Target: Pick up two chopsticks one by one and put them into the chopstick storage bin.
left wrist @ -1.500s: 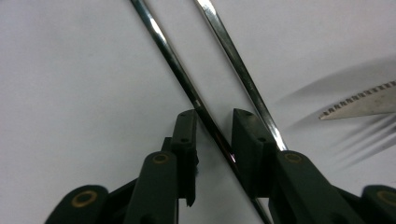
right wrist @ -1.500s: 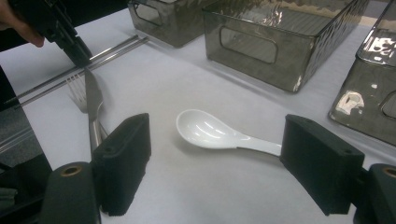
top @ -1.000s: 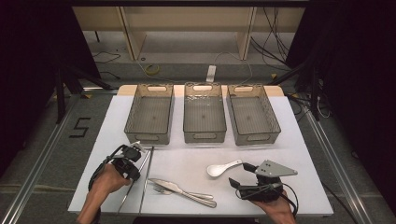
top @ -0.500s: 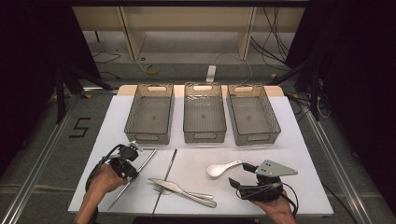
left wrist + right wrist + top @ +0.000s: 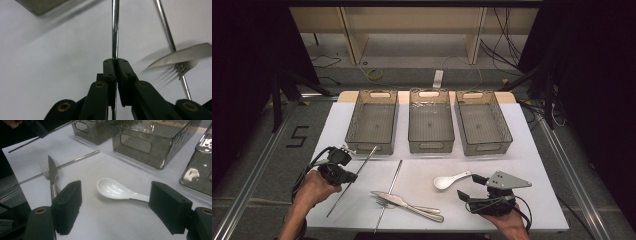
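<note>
Pinching metal rod (image 5: 115,30) — left gripper (image 5: 115,61) fingers clamped; right gripper (image 5: 115,207) fingers wide — spoon (image 5: 117,191) between.

The high view looks forward and down on the whole worktop (image 5: 532,150) from far, while the left gripper view looks very near along a thin metal rod (image 5: 115,27), and the right gripper view looks low toward the white spoon (image 5: 117,191), all sharing the knife (image 5: 398,200).

Three smoky clear bins (image 5: 372,122) stand in a row toward twelve o'clock on the white table (image 5: 532,165). A white spoon (image 5: 451,180) lies toward five o'clock. A knife (image 5: 398,200) overlaps a fork (image 5: 381,202) at six o'clock.
</note>
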Motion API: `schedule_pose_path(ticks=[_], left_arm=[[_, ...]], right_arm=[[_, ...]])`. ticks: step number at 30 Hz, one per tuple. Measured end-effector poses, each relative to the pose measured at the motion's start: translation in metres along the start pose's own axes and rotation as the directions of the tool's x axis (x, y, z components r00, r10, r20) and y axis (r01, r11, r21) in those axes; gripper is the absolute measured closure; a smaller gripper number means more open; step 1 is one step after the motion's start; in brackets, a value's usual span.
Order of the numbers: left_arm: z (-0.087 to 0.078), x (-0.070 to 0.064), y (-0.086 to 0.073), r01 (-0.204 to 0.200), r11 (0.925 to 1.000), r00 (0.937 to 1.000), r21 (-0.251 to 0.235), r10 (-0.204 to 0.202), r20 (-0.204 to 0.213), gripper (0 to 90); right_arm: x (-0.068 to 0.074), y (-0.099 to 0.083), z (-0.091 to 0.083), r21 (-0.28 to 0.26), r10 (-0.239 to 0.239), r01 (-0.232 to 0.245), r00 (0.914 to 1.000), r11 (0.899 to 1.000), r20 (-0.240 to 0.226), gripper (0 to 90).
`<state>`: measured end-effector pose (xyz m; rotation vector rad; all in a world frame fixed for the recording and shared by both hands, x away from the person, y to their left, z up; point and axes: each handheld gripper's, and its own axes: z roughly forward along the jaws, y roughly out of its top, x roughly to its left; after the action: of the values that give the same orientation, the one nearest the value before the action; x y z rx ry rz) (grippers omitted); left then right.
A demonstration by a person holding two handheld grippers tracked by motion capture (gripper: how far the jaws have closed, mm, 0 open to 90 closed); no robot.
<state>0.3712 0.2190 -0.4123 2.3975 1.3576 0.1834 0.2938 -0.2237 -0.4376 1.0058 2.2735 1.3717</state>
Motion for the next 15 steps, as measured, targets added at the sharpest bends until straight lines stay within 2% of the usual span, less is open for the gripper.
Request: schedule_pose_path(ticks=[3,7,11,15], left_arm=[[-0.005,0.003,0.006,0.003,0.9989,0.9999,-0.046,-0.002,0.015,85.1],[-0.013,0.008,0.016,0.011,0.9932,0.9992,-0.116,-0.006,0.04,85.1],[-0.022,0.014,0.027,0.034,0.9799,0.9984,-0.196,-0.024,0.051,85.0],[-0.03,0.019,0.04,0.04,0.9701,0.9985,-0.239,-0.029,0.045,85.0]], right_arm=[[0.0,0.0,0.0,-0.002,0.002,-0.002,1.0,1.0,0.0,27.3],[-0.001,0.0,0.0,-0.006,0.002,-0.002,1.0,1.0,0.002,27.2],[-0.001,0.0,-0.001,-0.015,0.005,-0.005,1.0,1.0,0.003,27.2],[-0.001,0.0,-0.002,-0.021,0.005,-0.005,1.0,1.0,0.003,27.1]])
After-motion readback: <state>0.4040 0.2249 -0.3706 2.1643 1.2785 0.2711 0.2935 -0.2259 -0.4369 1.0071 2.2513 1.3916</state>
